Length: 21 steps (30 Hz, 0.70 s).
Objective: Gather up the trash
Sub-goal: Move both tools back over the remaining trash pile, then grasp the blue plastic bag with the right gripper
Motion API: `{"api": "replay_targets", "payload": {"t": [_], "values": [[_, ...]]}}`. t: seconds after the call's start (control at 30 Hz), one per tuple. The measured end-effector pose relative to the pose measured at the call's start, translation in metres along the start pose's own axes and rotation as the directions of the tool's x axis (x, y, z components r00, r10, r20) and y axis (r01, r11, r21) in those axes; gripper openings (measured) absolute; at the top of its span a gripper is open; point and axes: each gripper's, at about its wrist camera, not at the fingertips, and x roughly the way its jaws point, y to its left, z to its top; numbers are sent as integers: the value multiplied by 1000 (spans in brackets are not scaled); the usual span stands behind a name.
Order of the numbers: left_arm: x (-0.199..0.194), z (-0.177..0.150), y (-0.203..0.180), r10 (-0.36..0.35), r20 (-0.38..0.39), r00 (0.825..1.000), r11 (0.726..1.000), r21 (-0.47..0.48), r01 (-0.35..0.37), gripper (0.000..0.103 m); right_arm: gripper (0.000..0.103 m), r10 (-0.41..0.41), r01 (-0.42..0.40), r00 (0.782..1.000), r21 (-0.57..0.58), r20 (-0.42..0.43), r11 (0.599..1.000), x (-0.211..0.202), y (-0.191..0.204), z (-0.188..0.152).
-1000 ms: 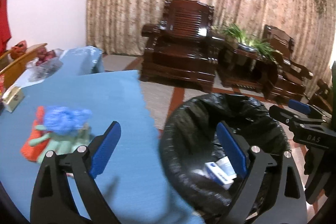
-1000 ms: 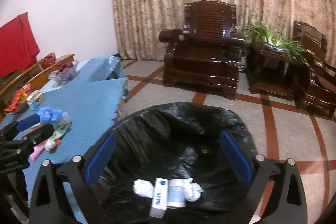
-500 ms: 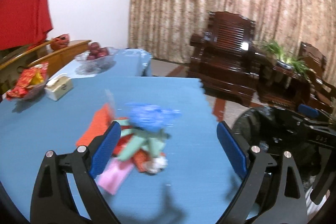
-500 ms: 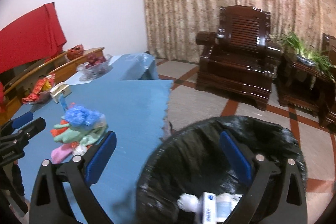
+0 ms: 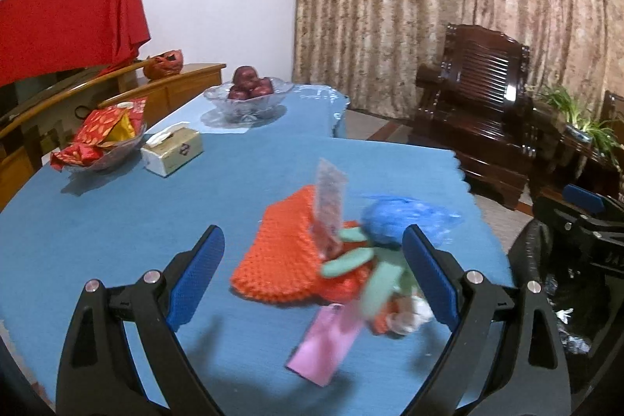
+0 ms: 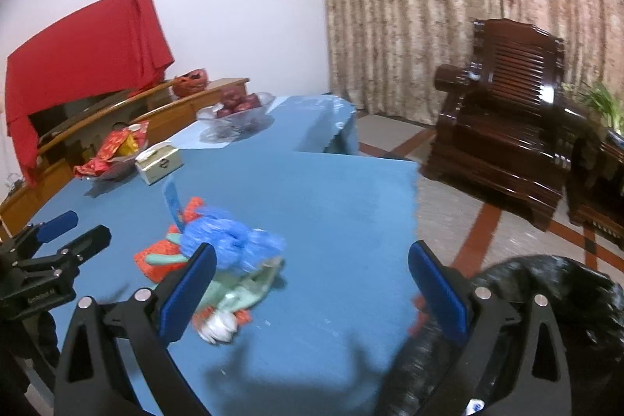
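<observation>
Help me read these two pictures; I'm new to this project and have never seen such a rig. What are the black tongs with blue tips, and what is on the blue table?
The tongs are two hand-held grippers, one in each of a person's hands. Each carries a camera looking forward along its fingers. One picture is from the left gripper, the other from the right gripper. Both are open and hold nothing.

On the blue table lies a trash pile: an orange knitted piece, a crumpled blue bag, pink and green scraps. Farther back stand a tissue box, a snack dish and a fruit bowl. The black-lined bin sits beside the table.
</observation>
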Motion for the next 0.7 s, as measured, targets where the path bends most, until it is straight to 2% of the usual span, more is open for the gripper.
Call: {"api": "replay_targets", "payload": {"t": [0.3, 0.7], "values": [[19, -6, 29, 37, -28, 999, 999, -31, -37, 90, 97, 53, -56, 997, -52, -47, 997, 52, 43, 6], [36, -6, 42, 44, -43, 998, 998, -47, -46, 90, 94, 85, -93, 991, -69, -106, 993, 83, 59, 0]]}}
